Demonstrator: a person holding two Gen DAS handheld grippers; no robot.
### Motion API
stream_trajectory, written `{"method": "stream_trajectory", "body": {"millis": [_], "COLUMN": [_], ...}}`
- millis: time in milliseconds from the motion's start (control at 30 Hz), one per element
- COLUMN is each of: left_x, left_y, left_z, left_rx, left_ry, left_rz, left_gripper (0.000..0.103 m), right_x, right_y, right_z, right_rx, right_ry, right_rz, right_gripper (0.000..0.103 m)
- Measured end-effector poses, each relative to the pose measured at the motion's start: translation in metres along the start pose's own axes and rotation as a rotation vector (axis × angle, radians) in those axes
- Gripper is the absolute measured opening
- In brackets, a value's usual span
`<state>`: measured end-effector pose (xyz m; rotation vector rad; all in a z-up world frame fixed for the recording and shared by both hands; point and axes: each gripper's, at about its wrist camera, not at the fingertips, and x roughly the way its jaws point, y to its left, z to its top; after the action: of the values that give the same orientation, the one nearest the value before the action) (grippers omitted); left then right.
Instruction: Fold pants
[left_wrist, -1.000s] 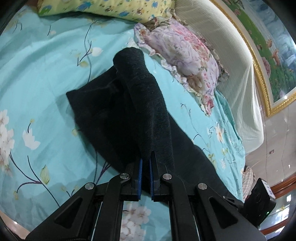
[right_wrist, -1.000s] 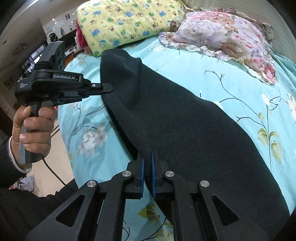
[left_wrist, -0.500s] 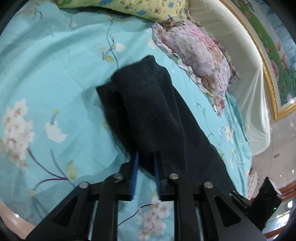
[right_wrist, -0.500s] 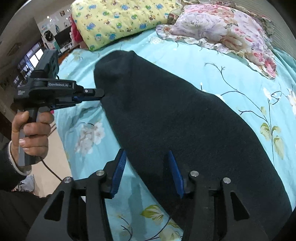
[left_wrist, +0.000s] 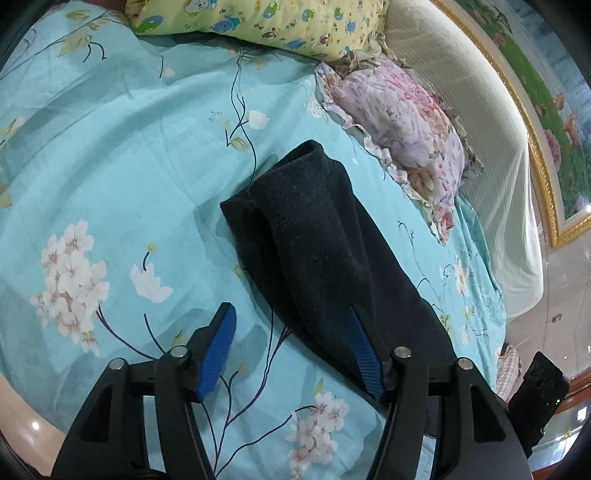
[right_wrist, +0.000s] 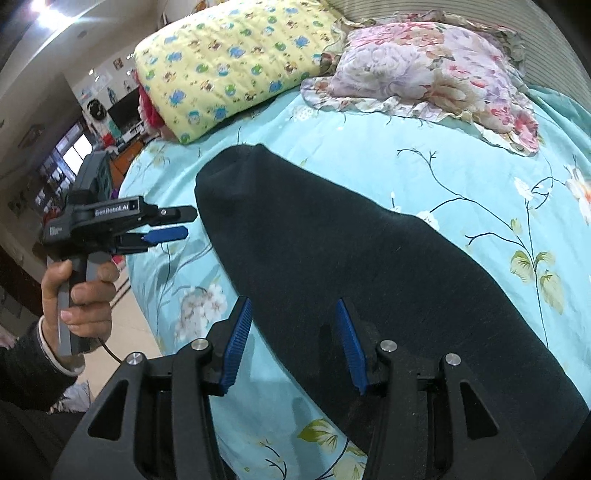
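The left gripper (left_wrist: 291, 349) has just been opening and now stands wide, its left pad over bare floral bedsheet (left_wrist: 110, 177) and its right pad against the near edge of the dark pants (left_wrist: 317, 236), gripping nothing. That fits a release: the cloth seems to have been laid down on purpose, so the jaws have let go. The pants run ahead and to the right of this tool as one long doubled strip, legs apparently stacked, the far end pointing toward the pink floral pillow (left_wrist: 402, 122). Further right, the right gripper (right_wrist: 291, 341) is also parted, more narrowly, jaws straddling the left edge of the pants (right_wrist: 369, 266) without pinching them. From there the left gripper (right_wrist: 173, 223) shows just off the strip's far-left end, held by a hand (right_wrist: 79, 295). Likely next comes a crosswise fold
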<state>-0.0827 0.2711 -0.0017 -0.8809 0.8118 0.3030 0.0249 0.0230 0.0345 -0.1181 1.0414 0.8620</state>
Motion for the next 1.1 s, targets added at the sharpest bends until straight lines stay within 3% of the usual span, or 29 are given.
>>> {"method": "stream_trajectory", "body": {"millis": [200, 433, 567, 700, 800, 933, 1000, 1100], "left_x": [0.005, 0.016, 0.027, 0.037, 0.042, 0.051, 0.055, 0.057], "left_y": [0.003, 0.01, 0.015, 0.015, 0.013, 0.007, 0.003, -0.002], "left_z": [0.012, 0.039, 0.052, 0.055, 0.056, 0.057, 0.058, 0.058], "left_rx": [-0.005, -0.011, -0.014, -0.001, 0.018, 0.054, 0.076, 0.101], "left_ry": [0.013, 0.007, 0.025, 0.039, 0.04, 0.046, 0.042, 0.034], "left_rz": [0.018, 0.051, 0.07, 0.076, 0.084, 0.089, 0.087, 0.076], "left_gripper": [0.068, 0.068, 0.068, 0.068, 0.068, 0.065, 0.056, 0.031], "right_x": [-0.003, -0.002, 0.019, 0.05, 0.072, 0.081, 0.082, 0.083], "right_y": [-0.017, -0.069, -0.095, -0.103, -0.102, -0.1, -0.099, -0.09], "right_z": [0.008, 0.034, 0.055, 0.071, 0.073, 0.07, 0.069, 0.066], "right_rx": [0.078, 0.259, 0.287, 0.278, 0.235, 0.198, 0.19, 0.146], "right_ry": [-0.024, -0.089, -0.056, 0.036, 0.105, 0.135, 0.151, 0.166], "right_rz": [-0.012, 0.0, -0.018, -0.046, -0.071, -0.068, -0.038, -0.029], "right_gripper": [0.049, 0.049, 0.049, 0.049, 0.049, 0.045, 0.033, 0.021]}}
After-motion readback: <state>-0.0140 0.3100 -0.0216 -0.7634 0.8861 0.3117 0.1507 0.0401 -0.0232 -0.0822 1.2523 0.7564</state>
